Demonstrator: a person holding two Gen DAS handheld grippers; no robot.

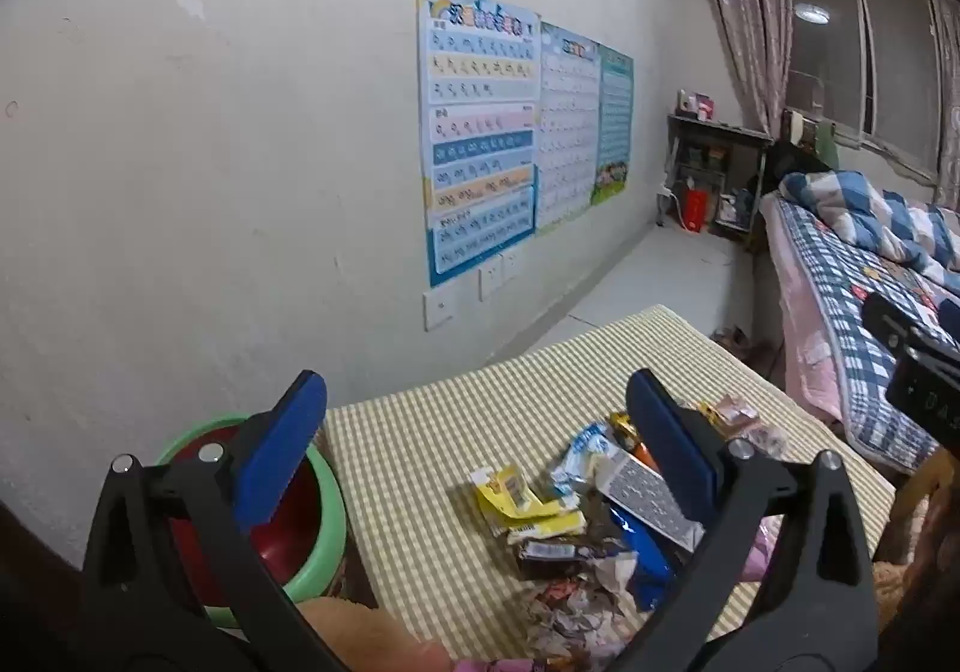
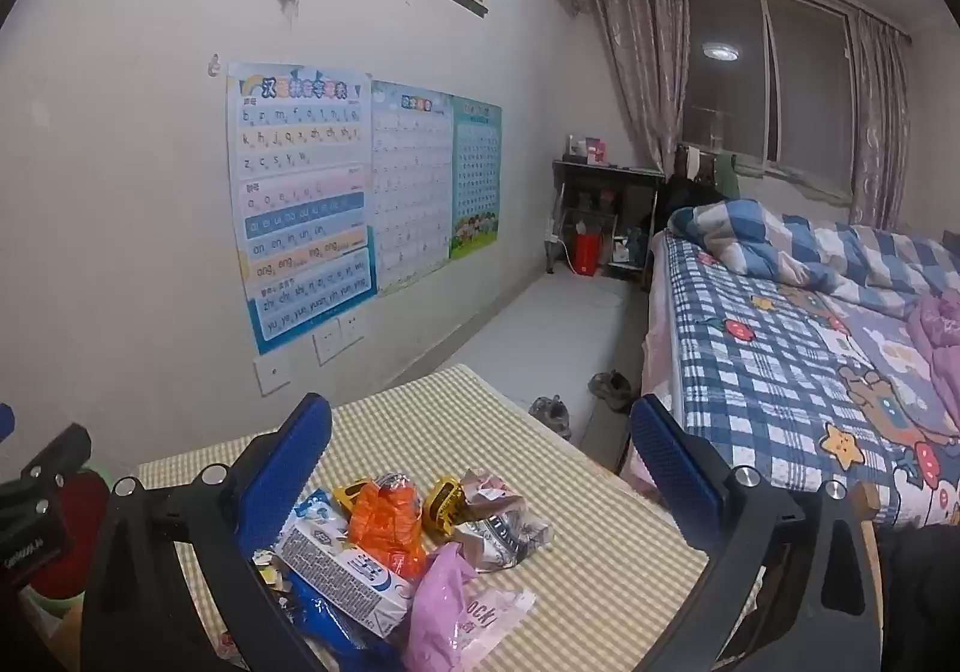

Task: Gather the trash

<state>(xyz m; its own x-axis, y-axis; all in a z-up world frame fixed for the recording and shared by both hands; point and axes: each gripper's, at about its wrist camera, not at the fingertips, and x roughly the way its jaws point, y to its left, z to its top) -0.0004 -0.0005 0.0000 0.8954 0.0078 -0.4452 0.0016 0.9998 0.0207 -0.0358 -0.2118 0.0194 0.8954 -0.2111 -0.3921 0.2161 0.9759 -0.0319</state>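
Observation:
A heap of trash lies on a yellow checked table [image 1: 420, 432]: a yellow wrapper [image 1: 510, 495], a white milk carton [image 2: 342, 570], an orange wrapper [image 2: 384, 522], a pink bag [image 2: 450, 606] and several more wrappers. A green bin with a red inside [image 1: 300, 522] stands at the table's left edge. My left gripper [image 1: 474, 432] is open and empty, above the table between the bin and the heap. My right gripper [image 2: 480, 450] is open and empty, above the heap [image 2: 420, 540].
A wall with posters [image 1: 480, 132] runs along the left. A bed with a blue checked cover [image 2: 780, 342] stands to the right of the table. Shoes [image 2: 552, 414] lie on the floor beyond the table. A dark shelf [image 2: 600, 210] stands at the far end.

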